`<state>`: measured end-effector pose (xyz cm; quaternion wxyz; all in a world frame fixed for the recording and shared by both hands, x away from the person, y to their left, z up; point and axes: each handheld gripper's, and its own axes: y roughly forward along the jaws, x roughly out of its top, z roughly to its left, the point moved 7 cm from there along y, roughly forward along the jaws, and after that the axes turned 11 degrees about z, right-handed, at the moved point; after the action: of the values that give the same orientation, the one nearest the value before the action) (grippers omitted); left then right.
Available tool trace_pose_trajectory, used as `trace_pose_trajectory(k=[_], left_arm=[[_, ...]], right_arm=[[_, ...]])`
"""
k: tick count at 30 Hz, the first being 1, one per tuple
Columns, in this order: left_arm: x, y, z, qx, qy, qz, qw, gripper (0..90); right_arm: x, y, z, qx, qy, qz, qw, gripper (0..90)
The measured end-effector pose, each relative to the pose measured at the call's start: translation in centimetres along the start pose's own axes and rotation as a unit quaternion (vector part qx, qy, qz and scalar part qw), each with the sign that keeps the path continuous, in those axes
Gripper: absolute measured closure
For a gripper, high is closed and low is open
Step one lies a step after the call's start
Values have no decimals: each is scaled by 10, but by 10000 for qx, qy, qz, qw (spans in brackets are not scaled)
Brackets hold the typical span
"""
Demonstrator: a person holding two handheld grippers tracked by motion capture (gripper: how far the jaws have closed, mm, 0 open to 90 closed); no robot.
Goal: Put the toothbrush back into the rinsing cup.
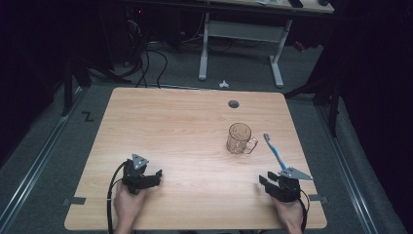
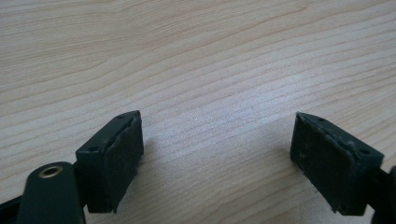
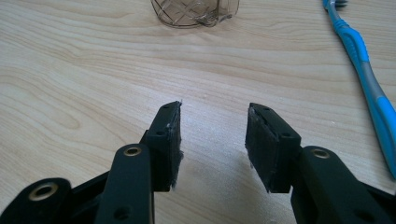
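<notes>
Resting on the wooden surface, left gripper and right gripper, jaws apart, empty; toothbrush just right of glass mug, long axis running toward the nearer right gripper

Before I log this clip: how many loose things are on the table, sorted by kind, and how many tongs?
Glass mug, clear brownish, upright: 1
Toothbrush, blue, lying flat: 1
Tongs, black, both open and holding nothing: 2 (left tongs, right tongs)
Total: 4
</notes>
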<state>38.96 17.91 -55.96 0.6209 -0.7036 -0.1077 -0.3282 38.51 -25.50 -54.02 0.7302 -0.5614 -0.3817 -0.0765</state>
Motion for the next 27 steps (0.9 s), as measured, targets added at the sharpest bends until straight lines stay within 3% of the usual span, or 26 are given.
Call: trace_pose_trajectory(k=[11, 18, 27], left_arm=[[0, 0, 0, -1, 0, 1, 10000, 179], [0, 0, 0, -1, 0, 1, 10000, 178], [0, 0, 0, -1, 1, 1, 10000, 179]], right_arm=[[-3, -6, -6, -101, 4, -50, 9999, 581], [-4, -8, -13, -131, 100, 71, 9998, 577], [0, -11, -21, -229, 48, 153, 9996, 583]])
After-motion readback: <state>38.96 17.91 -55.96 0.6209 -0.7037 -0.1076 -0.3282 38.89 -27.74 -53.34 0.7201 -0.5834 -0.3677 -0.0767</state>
